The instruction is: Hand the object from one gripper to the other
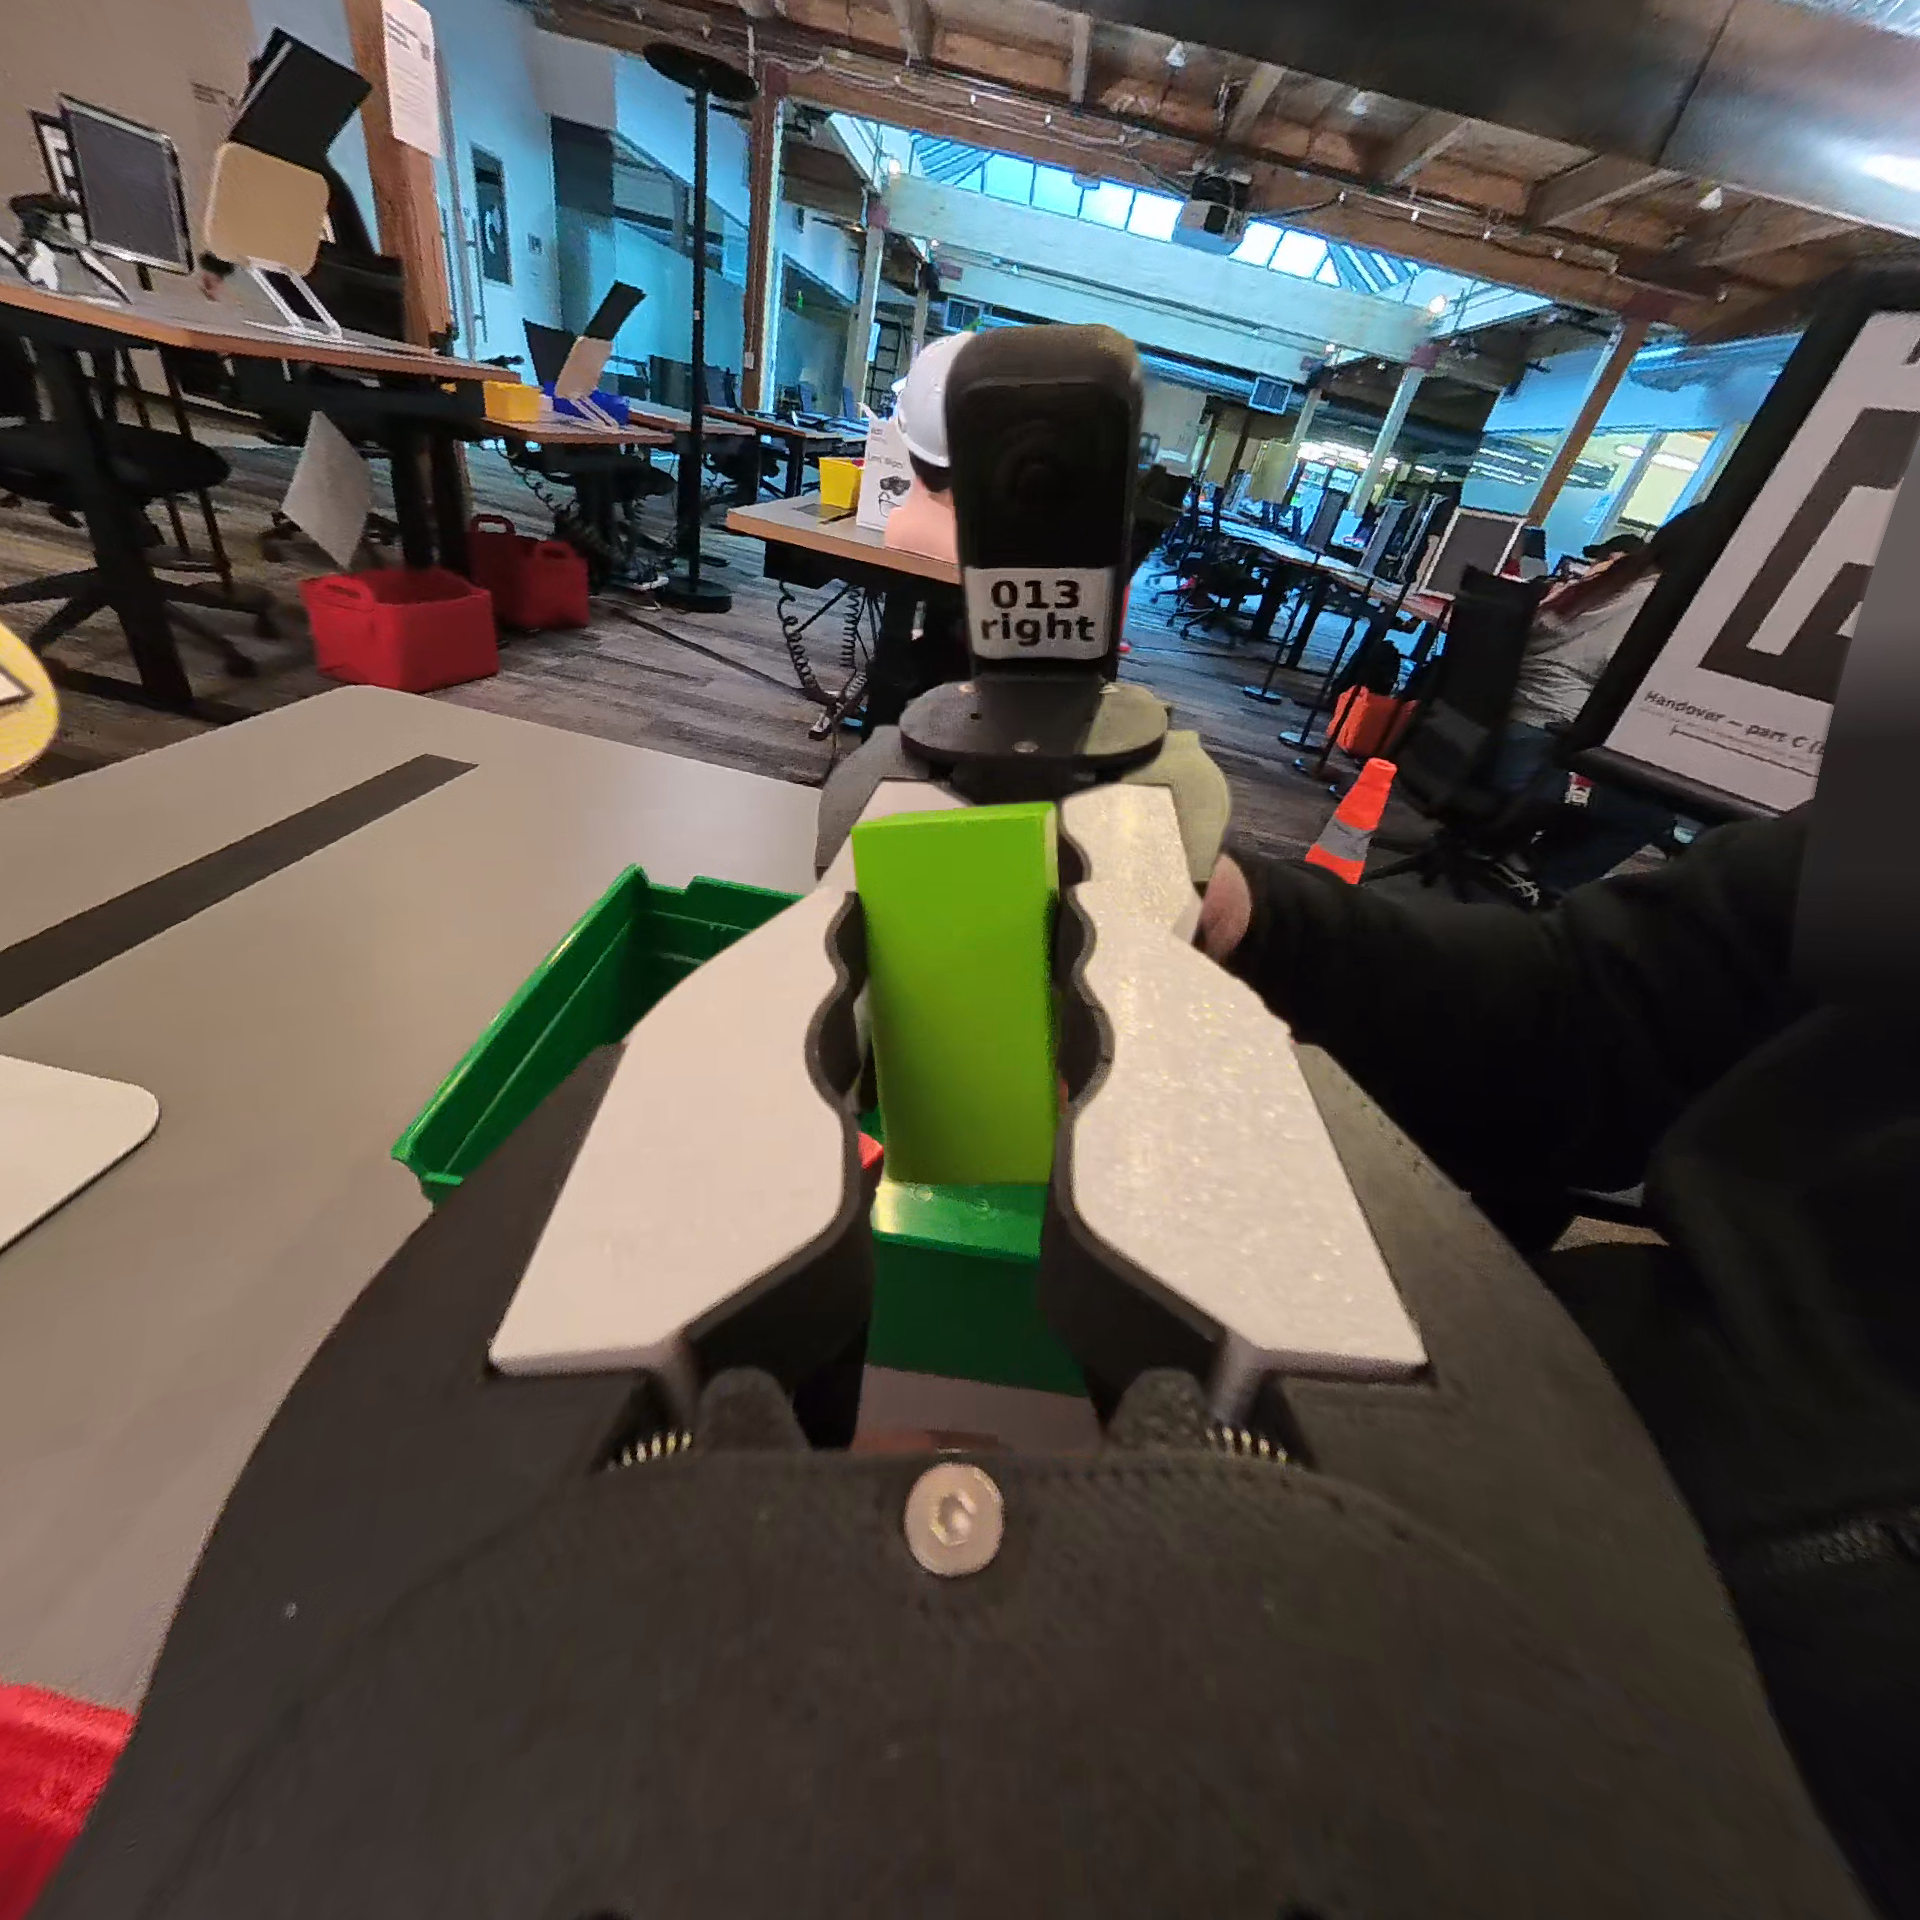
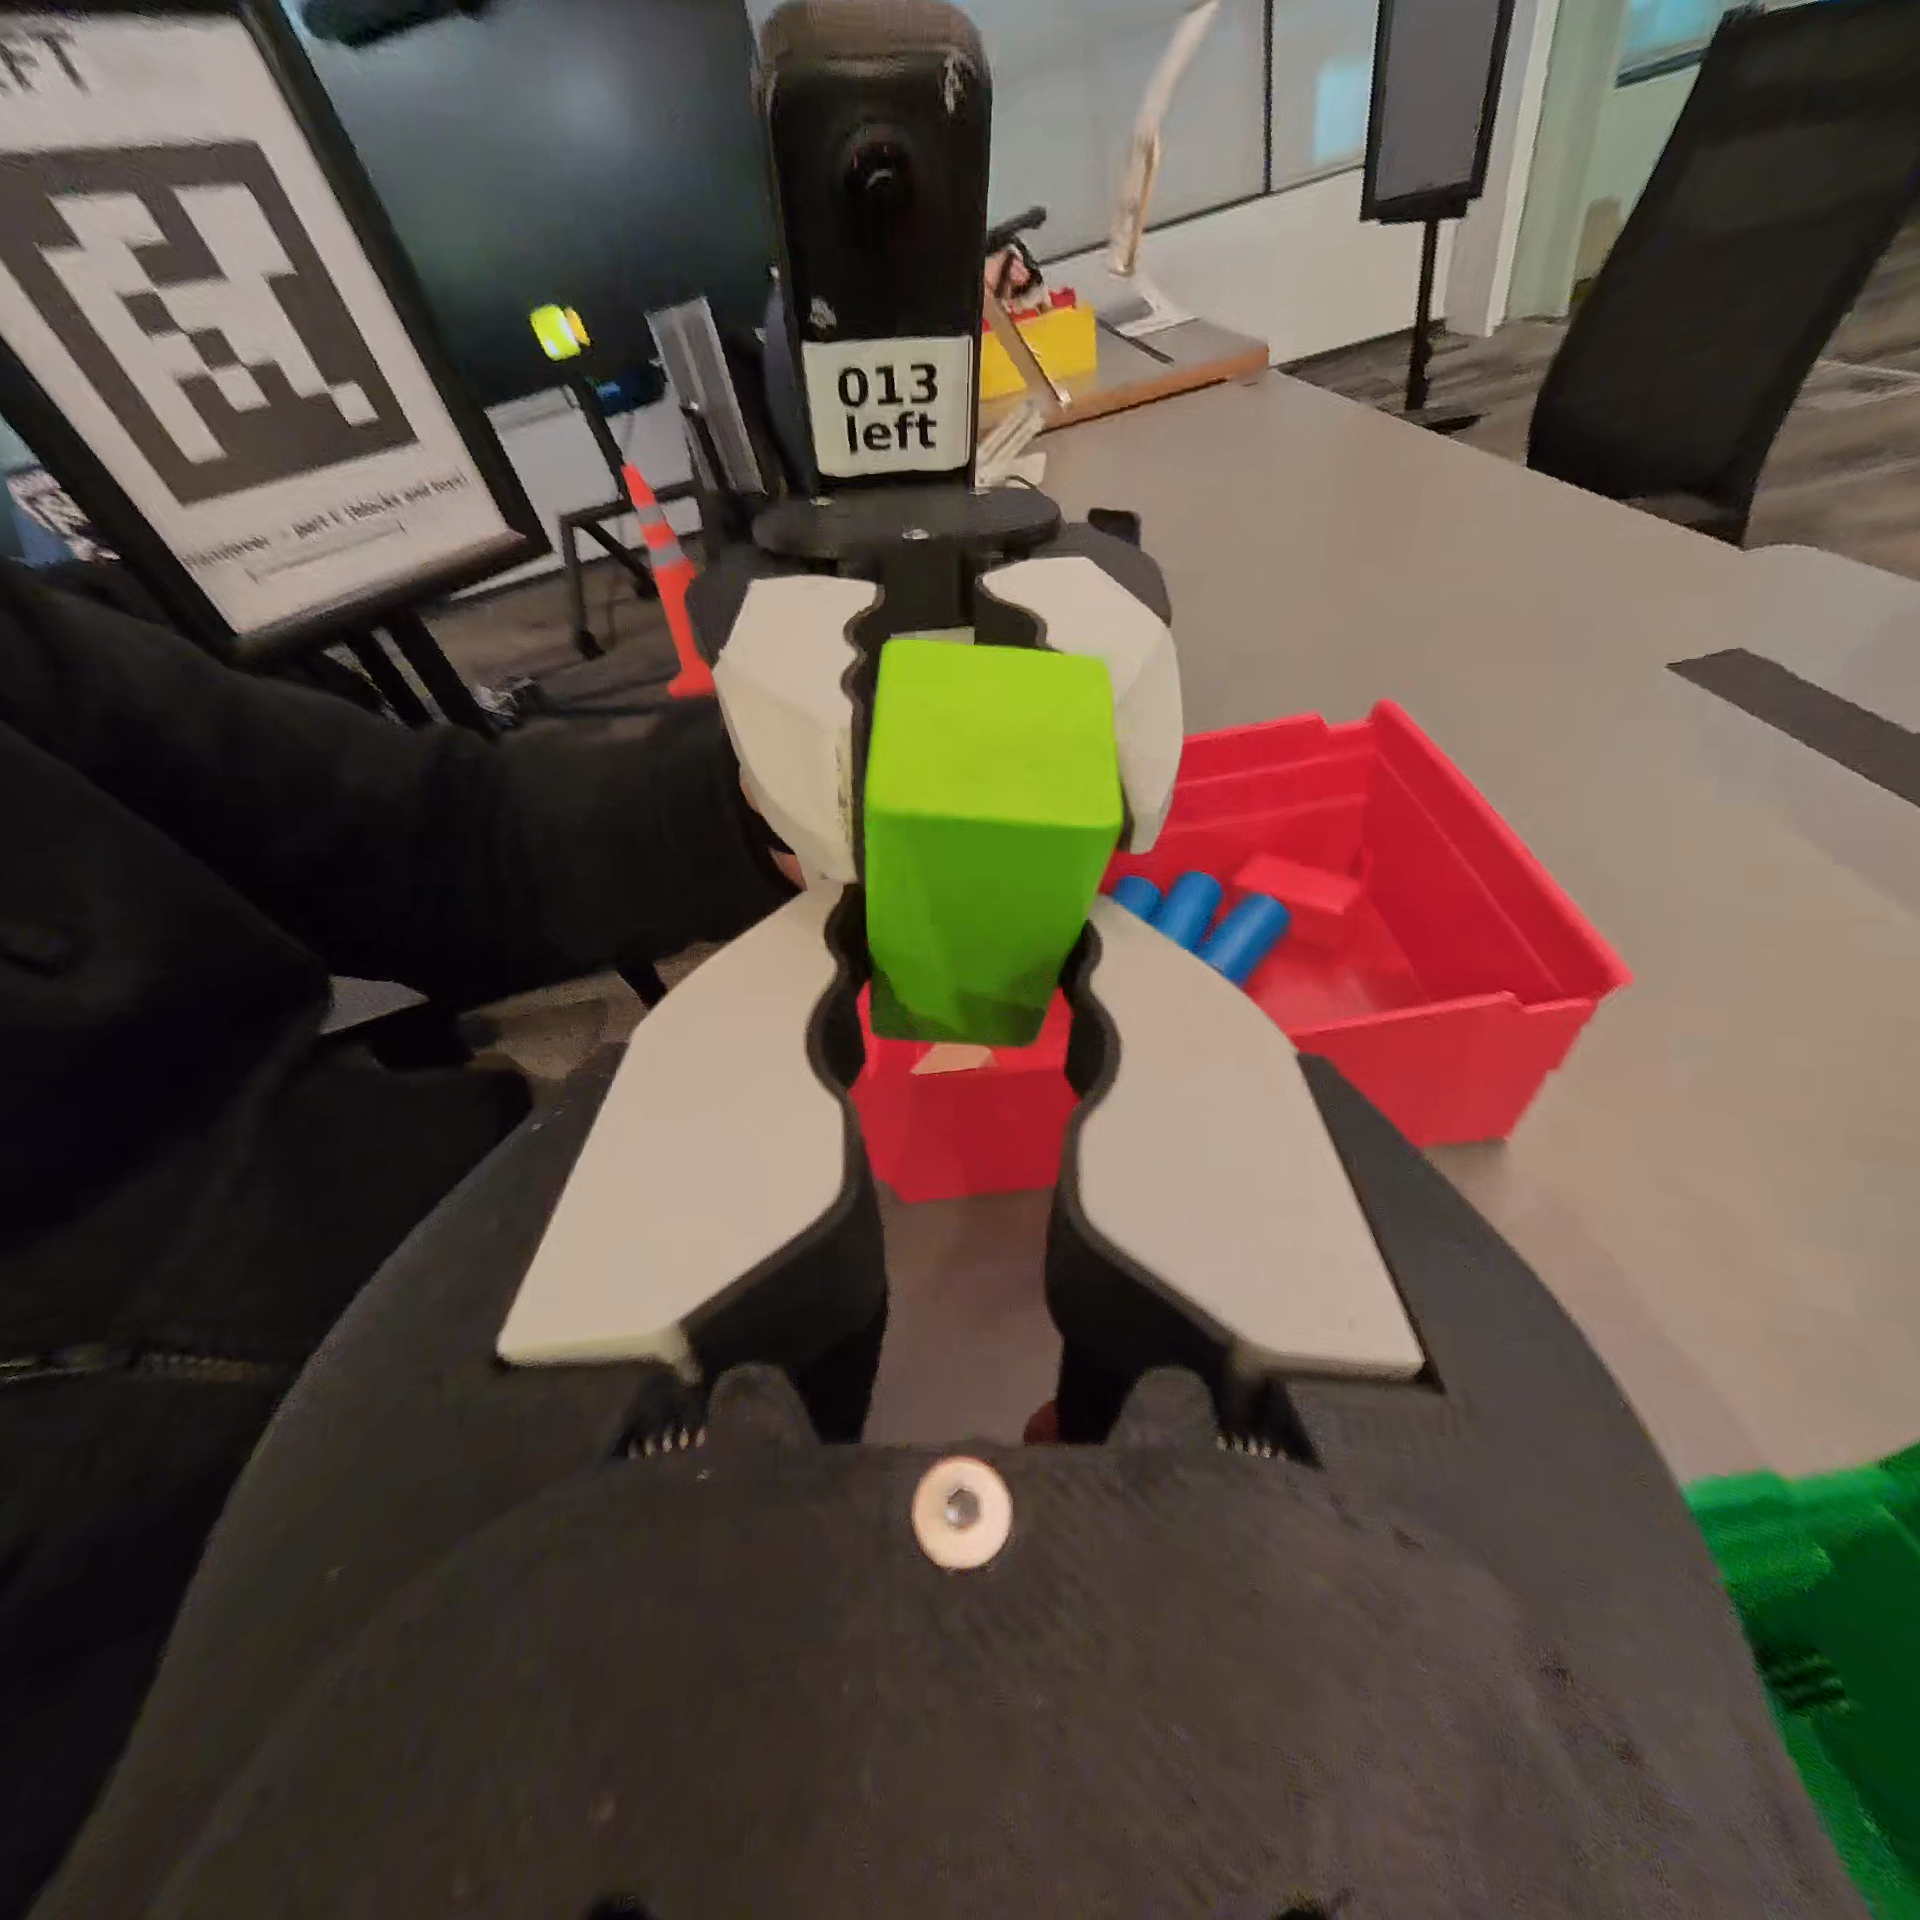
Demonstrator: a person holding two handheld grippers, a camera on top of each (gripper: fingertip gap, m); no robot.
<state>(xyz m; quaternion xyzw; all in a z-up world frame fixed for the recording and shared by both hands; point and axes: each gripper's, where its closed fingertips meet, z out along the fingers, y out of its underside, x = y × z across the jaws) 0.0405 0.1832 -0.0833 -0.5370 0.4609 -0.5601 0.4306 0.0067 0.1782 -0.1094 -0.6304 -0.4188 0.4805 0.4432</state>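
A bright green rectangular block (image 1: 961, 1039) is held level in the air between my two grippers, which face each other tip to tip. My left gripper (image 1: 961, 914) is shut on it, with the block deep between its fingers. In the right wrist view the block (image 2: 987, 790) points toward me, and my right gripper (image 2: 966, 940) is closed around its near end. The right gripper also shows beyond the block in the left wrist view (image 1: 1003, 831). The left gripper shows beyond it in the right wrist view (image 2: 982, 862).
A green bin (image 1: 540, 1029) sits on the grey table (image 1: 260, 987) below the left gripper. A red bin (image 2: 1434, 1081) below the right gripper holds blue cylinders (image 2: 1205, 914) and a red block (image 2: 1299, 883). Black sleeves (image 2: 416, 831) reach in from the side. An orange cone (image 1: 1351, 821) stands on the floor. The grippers are tip to tip, or close to it.
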